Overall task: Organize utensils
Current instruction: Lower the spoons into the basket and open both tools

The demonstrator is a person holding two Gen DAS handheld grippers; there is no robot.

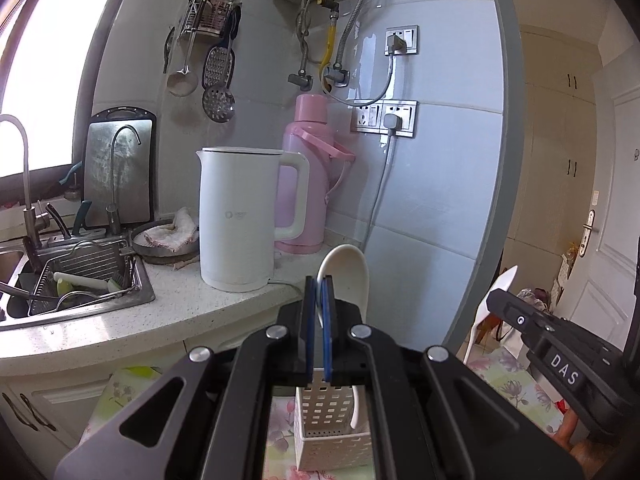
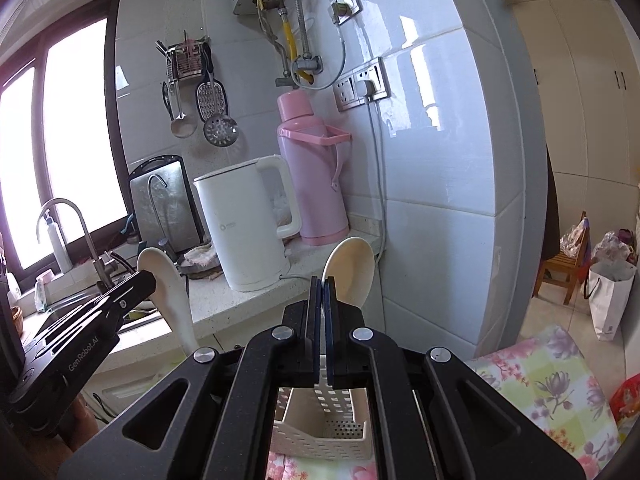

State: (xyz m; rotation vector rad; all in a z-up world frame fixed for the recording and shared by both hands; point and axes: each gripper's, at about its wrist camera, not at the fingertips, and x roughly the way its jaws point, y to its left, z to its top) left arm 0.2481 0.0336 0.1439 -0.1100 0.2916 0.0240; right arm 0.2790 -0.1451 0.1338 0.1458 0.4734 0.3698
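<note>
Left wrist view: left tongs (image 1: 320, 300) clamp a white spoon (image 1: 348, 276); right tongs (image 2: 323, 300) clamp another spoon (image 2: 352, 272), seemingly above the perforated basket (image 2: 320, 436).

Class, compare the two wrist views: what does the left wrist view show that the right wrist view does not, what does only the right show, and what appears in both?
Only the left wrist view shows the sink's drying rack and a door with its handle.

Only the right wrist view shows a white paper bag, a wooden stool and a spray bottle by the window.

Both show the white kettle, the pink thermos, the perforated white basket on the flowered cloth, and each gripper shut on a white spoon: left gripper, right gripper.
</note>
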